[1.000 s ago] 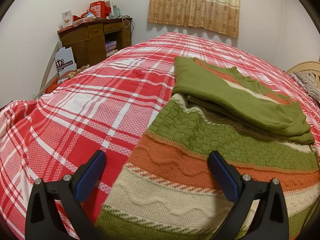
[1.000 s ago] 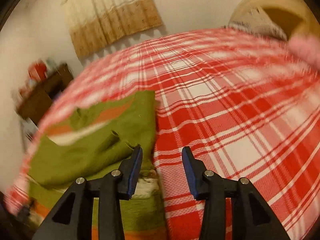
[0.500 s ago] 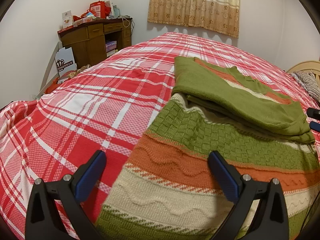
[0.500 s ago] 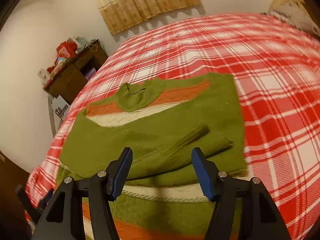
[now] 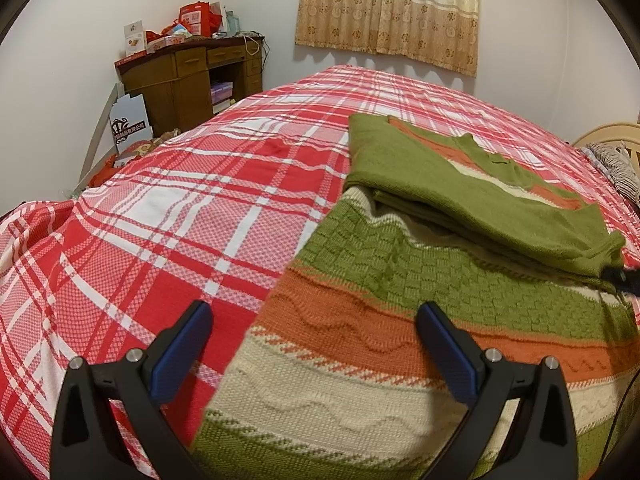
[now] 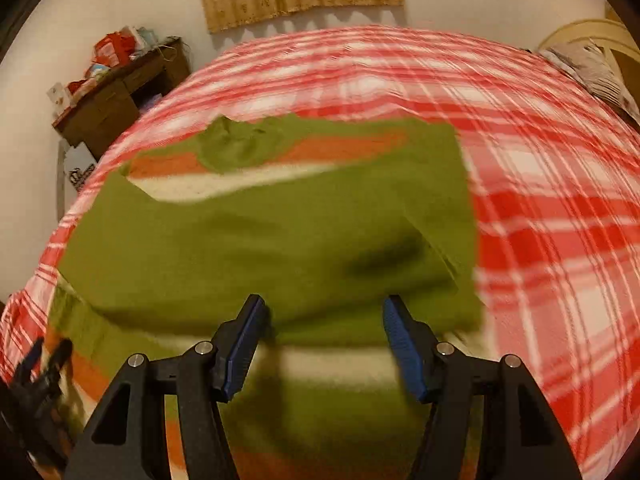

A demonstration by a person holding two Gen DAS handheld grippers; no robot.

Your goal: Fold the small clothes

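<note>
We cannot read the white sign [image 5: 131, 123] beside the desk [image 5: 188, 76]; the right view is blurred. Left gripper [image 5: 314, 334] and right gripper [image 6: 324, 338] both stand spread, empty, over the sweater [image 5: 400, 320].

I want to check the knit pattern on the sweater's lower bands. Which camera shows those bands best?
The left wrist view: it is sharp, and the sweater shows its green basket-weave, orange and cream wavy bands close up. The right wrist view is motion-blurred; there the folded green sleeves cover most of it, leaving only smeared bands near the right gripper.
</note>
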